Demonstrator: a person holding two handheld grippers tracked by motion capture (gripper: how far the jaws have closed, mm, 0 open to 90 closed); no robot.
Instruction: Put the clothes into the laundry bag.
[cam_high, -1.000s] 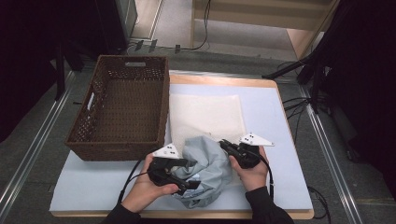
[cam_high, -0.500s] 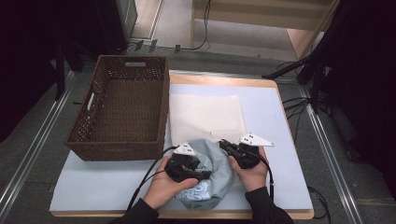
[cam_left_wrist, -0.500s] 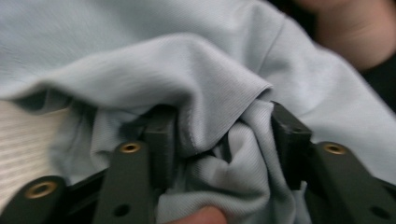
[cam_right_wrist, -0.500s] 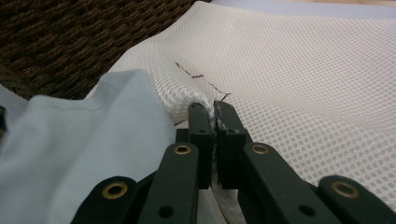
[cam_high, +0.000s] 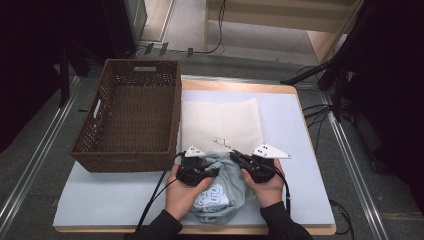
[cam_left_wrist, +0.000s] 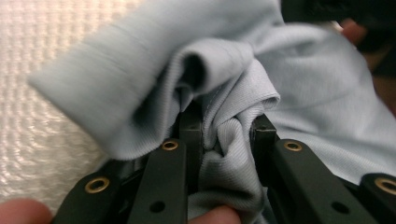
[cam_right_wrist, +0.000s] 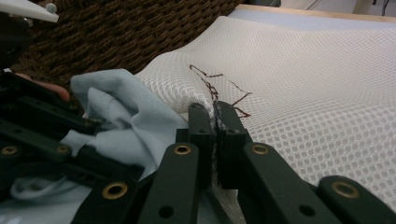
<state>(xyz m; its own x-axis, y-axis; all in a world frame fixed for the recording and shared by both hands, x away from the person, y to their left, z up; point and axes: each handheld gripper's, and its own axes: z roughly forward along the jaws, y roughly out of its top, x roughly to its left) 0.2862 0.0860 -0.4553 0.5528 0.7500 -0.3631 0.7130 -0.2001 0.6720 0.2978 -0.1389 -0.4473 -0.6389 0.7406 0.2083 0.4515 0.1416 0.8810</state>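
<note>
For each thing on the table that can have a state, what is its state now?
Wicker basket: upright, nothing inside.
Light blue garment: crumpled at the near table edge.
White mesh bag: lying flat, near edge lifted.
Left tool: shut on a fold of the garment.
Right tool: shut on the mesh bag's edge.
</note>
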